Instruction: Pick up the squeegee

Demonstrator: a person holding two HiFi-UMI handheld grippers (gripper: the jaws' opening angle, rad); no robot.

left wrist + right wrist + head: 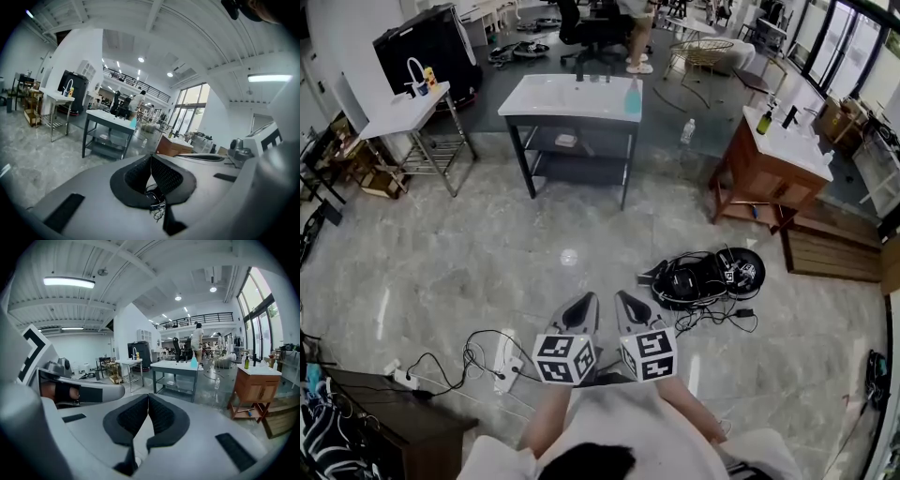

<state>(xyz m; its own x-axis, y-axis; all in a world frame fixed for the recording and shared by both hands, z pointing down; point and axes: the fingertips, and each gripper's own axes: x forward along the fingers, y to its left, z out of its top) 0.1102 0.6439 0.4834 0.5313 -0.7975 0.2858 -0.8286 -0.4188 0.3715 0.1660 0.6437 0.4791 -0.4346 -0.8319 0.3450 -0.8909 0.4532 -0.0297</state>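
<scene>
Head view, left gripper [584, 305] and right gripper [624, 302] both closed on nothing, no squeegee visible: best to search the far sink table [553, 94] before opening either.

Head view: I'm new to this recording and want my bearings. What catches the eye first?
Low in the middle, the left hand-held gripper and right hand-held gripper are held side by side over the marble floor, both shut and empty. Just right of them lies a black heap of cables. Farther off stand a white-topped sink table with a blue bottle and, at right, a wooden vanity.
</scene>
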